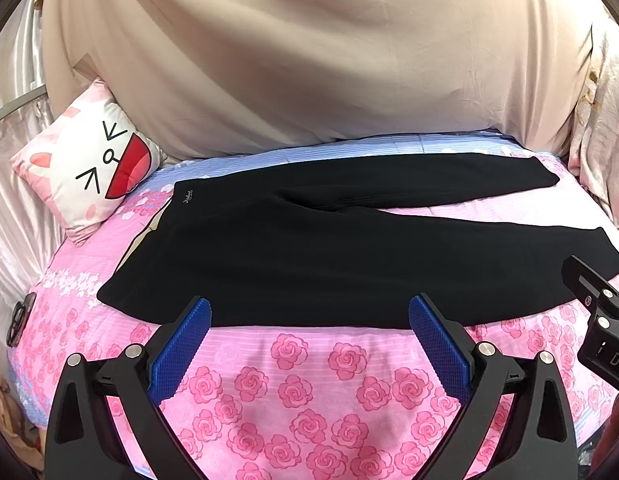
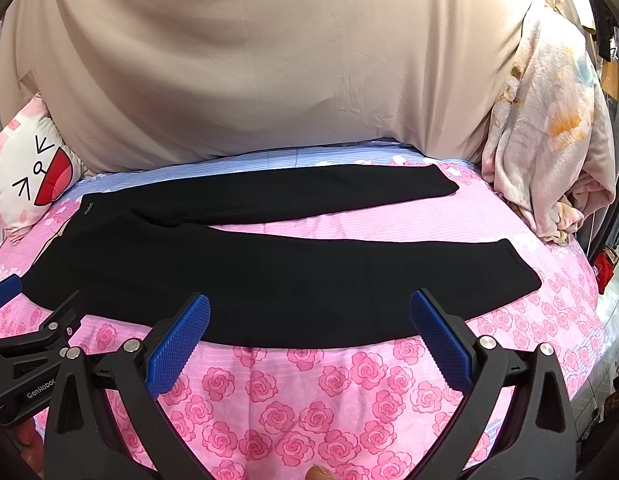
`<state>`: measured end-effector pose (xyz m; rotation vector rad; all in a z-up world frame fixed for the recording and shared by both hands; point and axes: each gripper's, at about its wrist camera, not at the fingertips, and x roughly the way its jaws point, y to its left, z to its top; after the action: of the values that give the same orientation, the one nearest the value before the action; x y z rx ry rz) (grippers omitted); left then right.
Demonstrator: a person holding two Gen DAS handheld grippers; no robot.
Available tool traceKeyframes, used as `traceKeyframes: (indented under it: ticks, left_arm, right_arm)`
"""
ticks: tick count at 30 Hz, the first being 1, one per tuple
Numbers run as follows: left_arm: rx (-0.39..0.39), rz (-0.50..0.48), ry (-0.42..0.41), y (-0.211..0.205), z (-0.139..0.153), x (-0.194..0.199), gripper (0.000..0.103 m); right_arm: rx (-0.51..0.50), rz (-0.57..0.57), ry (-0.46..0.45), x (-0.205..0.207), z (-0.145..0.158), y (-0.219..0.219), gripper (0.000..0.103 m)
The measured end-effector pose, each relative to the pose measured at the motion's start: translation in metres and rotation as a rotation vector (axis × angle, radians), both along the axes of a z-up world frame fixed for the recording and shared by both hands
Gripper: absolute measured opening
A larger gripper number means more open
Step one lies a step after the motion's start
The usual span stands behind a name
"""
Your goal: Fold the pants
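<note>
Both tongs stand wide apart and grip nothing. From my left wrist view, the left gripper (image 1: 309,340) hangs over the rose-print bedspread (image 1: 309,392), its blue pads (image 1: 181,350) just short of the near edge of the black pants (image 1: 309,264). From my right wrist view, the right gripper (image 2: 309,340) sits the same way, blue pads (image 2: 439,340) spread, with the near leg's edge running between the fingertips.

I see the pants lying flat on the bed, waistband toward 9 o'clock and both legs running toward 3 o'clock. The far leg (image 2: 309,196) angles slightly up toward 2 o'clock; the near leg (image 2: 349,280) ends at a cuff toward 3 o'clock. A strip of pink sheet shows between the two legs. A small logo (image 1: 187,198) marks the waistband.

At 9 to 10 o'clock a cartoon-face pillow (image 1: 89,168) leans at the bed's corner, near the waistband but apart from it. A beige draped cloth (image 1: 309,60) fills 12 o'clock. A pale floral blanket (image 2: 549,140) is heaped at 2 o'clock, apart from the far cuff. In each view I catch the other gripper at the edge.
</note>
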<state>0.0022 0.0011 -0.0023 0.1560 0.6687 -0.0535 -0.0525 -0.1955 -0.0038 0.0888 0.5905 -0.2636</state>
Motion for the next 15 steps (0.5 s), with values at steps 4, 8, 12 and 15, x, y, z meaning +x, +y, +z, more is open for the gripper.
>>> traceKeyframes:
  ticks: [4, 8, 12, 15]
  left_arm:
    - [0.000, 0.001, 0.000, -0.0010, 0.0002, 0.0007, 0.097]
    - [0.001, 0.000, 0.002, -0.0010, -0.0003, 0.0010, 0.097]
    - [0.001, 0.002, 0.000, -0.0020, 0.0001, 0.0015, 0.097]
    - [0.000, 0.003, 0.000, -0.0017, 0.0001, 0.0015, 0.097]
  right_arm:
    - [-0.004, -0.002, 0.000, -0.0027, -0.0012, -0.0015, 0.098]
    - [-0.002, -0.001, 0.000, -0.0010, -0.0011, -0.0004, 0.098]
    - [-0.003, 0.000, 0.001, 0.0013, -0.0006, 0.0011, 0.098]
    - [0.000, 0.001, 0.000, -0.0035, -0.0004, -0.0029, 0.098]
